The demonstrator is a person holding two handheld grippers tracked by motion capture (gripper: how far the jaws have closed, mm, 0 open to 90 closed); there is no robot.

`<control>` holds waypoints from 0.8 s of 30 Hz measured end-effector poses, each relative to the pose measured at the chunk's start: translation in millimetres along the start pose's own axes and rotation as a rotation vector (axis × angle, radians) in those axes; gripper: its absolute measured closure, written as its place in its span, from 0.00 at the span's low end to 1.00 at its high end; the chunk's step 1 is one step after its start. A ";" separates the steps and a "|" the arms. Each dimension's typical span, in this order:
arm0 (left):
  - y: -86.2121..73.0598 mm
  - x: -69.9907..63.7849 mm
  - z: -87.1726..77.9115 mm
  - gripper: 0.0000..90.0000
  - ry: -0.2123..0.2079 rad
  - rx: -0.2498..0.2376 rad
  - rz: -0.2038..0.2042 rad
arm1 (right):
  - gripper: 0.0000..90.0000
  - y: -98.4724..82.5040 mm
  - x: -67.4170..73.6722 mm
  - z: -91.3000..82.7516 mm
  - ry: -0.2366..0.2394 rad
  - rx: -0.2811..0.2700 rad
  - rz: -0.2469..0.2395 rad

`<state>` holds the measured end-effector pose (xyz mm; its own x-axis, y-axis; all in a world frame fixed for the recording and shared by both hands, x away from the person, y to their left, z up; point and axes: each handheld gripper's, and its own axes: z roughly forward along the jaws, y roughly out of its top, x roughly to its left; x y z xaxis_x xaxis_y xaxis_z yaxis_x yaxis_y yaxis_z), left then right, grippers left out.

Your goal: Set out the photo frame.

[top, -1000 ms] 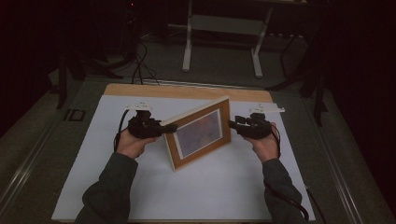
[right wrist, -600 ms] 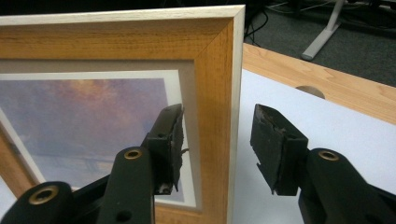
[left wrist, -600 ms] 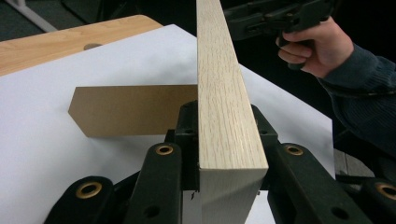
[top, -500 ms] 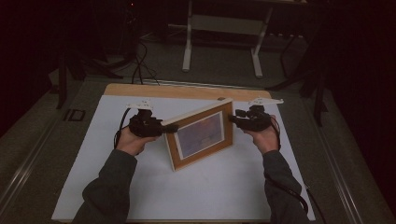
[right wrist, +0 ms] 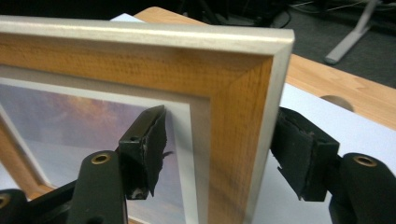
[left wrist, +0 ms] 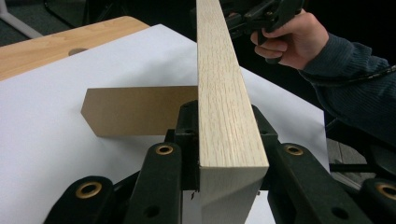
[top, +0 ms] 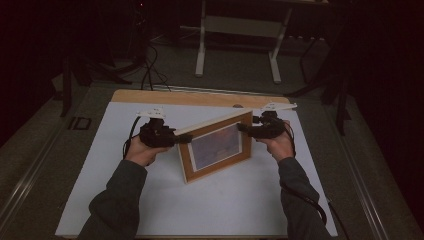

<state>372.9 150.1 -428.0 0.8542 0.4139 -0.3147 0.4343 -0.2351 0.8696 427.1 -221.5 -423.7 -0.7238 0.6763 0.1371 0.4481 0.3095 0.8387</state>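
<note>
While the picture frame [top: 216, 146] stands tilted on the white sheet [top: 150, 200], the left gripper [top: 176, 138] clamps its left edge from above. Seen along the right gripper [right wrist: 219, 154], its jaws, just opening, straddle the frame's edge without pressing.

Tan wooden picture frame [top: 216, 147], white table sheet [top: 225, 200], black grippers

- A white sheet [top: 165, 200] covers most of the surface; a strip of bare light wood [top: 200, 97] shows along the far edge of the surface
- A white metal stand [top: 240, 30] with two legs stands on the dark floor [top: 60, 165] beyond
- Black cables [top: 150, 70] trail over the floor at far left
- A small dark label [top: 80, 123] lies just left of the sheet
</note>
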 end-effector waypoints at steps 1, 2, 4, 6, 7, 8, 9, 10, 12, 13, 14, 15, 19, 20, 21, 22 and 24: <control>-0.2 0.2 0.0 0.81 0.001 -0.001 -0.003 | 0.39 0.7 -0.9 1.2 0.013 0.003 0.004; -0.3 0.2 -0.1 0.81 0.001 -0.001 -0.007 | 0.38 1.4 -1.5 2.4 0.023 0.004 0.005; -0.9 0.2 -0.3 0.81 0.000 -0.006 -0.014 | 0.38 1.9 -2.1 3.3 0.030 0.005 0.005; -2.4 0.0 -0.3 0.78 0.001 -0.014 -0.039 | 0.41 2.0 -5.2 3.4 0.050 0.009 0.009; -2.7 -0.8 -0.3 0.78 0.009 -0.011 -0.051 | 0.41 2.0 -5.2 3.4 0.050 0.009 0.009; -3.5 -3.2 -0.2 0.76 0.035 -0.001 -0.059 | 0.42 1.7 -6.1 3.0 0.053 0.005 0.013; -4.1 -5.0 -0.1 0.75 0.054 0.005 -0.059 | 0.44 1.1 -7.8 2.0 0.059 0.001 0.023; -5.1 -7.5 -0.1 0.71 0.080 0.010 -0.064 | 0.45 -0.1 -9.2 0.8 0.062 -0.005 0.031; -8.1 -11.8 -2.3 0.69 0.138 0.010 -0.078 | 0.47 -1.3 -10.1 0.3 0.063 -0.012 0.036; -10.0 -13.4 -4.1 0.69 0.159 0.005 -0.087 | 0.47 -1.3 -10.1 0.3 0.063 -0.012 0.036; -12.1 -15.2 -5.7 0.67 0.182 0.000 -0.093 | 0.47 -1.7 -10.4 0.0 0.063 -0.013 0.038; -14.2 -16.9 -7.5 0.65 0.203 -0.001 -0.099 | 0.49 -2.2 -11.2 -0.6 0.064 -0.015 0.038; -21.5 -28.1 -11.0 0.66 0.262 -0.030 -0.090 | 0.51 -3.1 -12.5 -1.7 0.065 -0.017 0.039; -21.9 -32.0 -10.7 0.69 0.285 -0.037 -0.071 | 0.52 -3.1 -12.9 -2.1 0.065 -0.016 0.039; -21.8 -35.5 -10.4 0.72 0.300 -0.040 -0.051 | 0.52 -2.9 -13.1 -2.4 0.065 -0.014 0.038; -21.4 -39.2 -10.0 0.76 0.322 -0.047 -0.027 | 0.52 -2.4 -13.6 -2.3 0.067 -0.011 0.036; -21.3 -42.1 -8.4 0.76 0.352 -0.049 -0.002 | 0.51 -2.1 -14.0 -2.2 0.068 -0.009 0.038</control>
<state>325.3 145.1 -430.1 0.6988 0.6939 -0.1738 0.4148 -0.1951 0.8887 435.1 -233.1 -426.3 -0.7407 0.6402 0.2038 0.4712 0.2788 0.8368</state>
